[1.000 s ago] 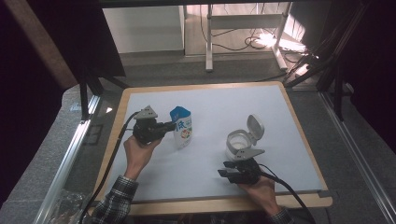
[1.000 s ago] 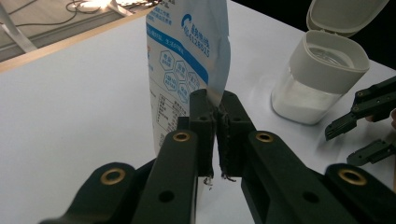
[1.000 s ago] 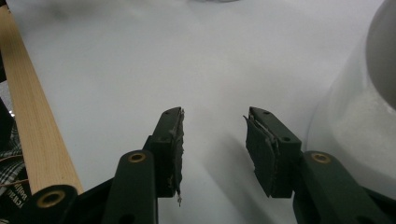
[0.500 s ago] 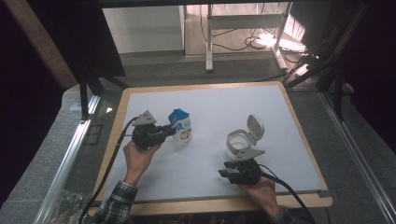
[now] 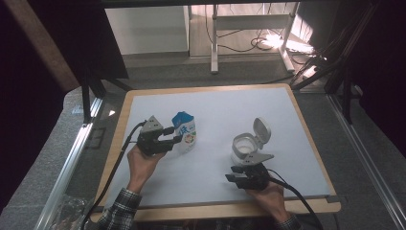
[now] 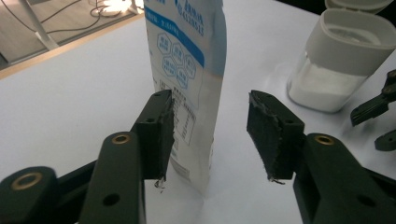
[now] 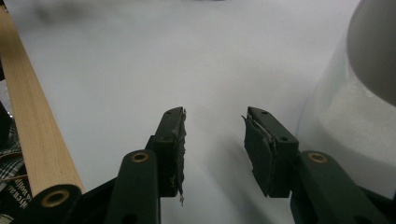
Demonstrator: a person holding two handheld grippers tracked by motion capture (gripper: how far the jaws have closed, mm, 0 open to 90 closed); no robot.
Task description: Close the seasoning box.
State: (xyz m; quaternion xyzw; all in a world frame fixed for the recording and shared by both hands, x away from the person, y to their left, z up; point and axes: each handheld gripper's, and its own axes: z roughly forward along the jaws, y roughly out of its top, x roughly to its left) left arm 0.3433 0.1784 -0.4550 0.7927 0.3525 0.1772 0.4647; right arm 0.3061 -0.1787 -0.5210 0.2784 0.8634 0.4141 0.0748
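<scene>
A: Where is the pouch point(image 5: 186, 136)?

B: It stands upright on the white tabletop point(image 5: 215, 105), left of the middle and nearer the left edge. The left gripper point(image 5: 168, 140) has its jaws on either side of it.

A: Pinching it?

B: No. The jaws have just been opening; in the left gripper view one pad point(image 6: 164, 135) grazes the pouch point(image 6: 189, 84) and the other stands clear.

A: The right gripper point(image 5: 239, 175)?

B: Near the front edge, jaws spread with nothing between them, just beside the open-lidded jar point(image 5: 246, 146).

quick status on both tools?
Left tool: jaws have just been opening, pouch stands between them, one pad beside it, other clear.
Right tool: open, holding nothing.
</scene>
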